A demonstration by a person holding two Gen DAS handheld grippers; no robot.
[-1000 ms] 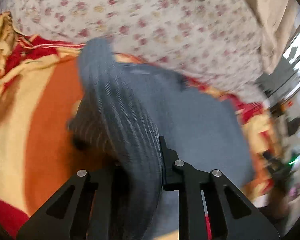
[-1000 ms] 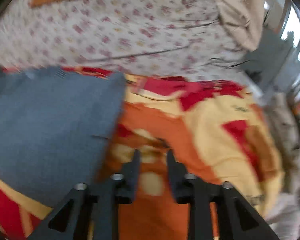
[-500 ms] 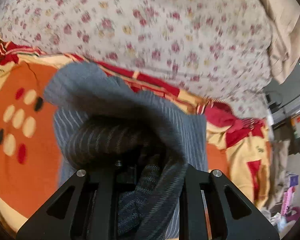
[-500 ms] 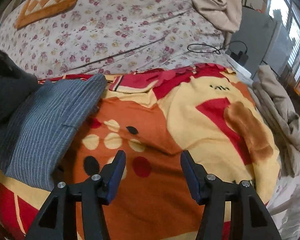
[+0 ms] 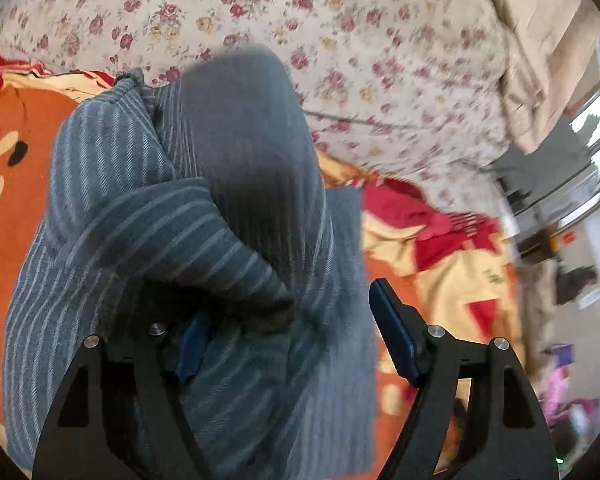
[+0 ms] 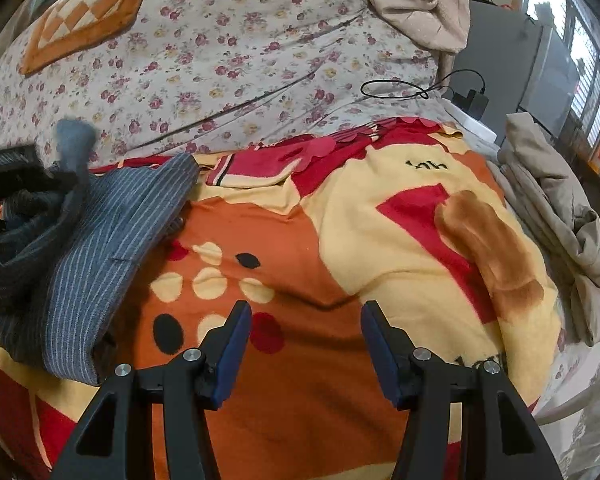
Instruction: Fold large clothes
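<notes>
On my left wrist view the left gripper has just been opening its jaws, and they now stand wide apart; the striped grey-blue garment is bunched between them and draped over the left finger, whose blue pad is half hidden under a fold, while the right pad stands clear of the cloth. The garment fills the centre and left of that frame, heaped in loose folds on the orange, red and cream blanket, with the floral sheet across the top. On my right wrist view the right gripper sits at the bottom centre, jaws moderately apart with nothing between them, only bare blanket showing in the gap. There the garment lies at the left edge of the frame, well apart from those fingers, crumpled at its upper end. Beyond it I see the floral sheet, an orange checked cushion at upper left, and a black cable at upper right.
</notes>
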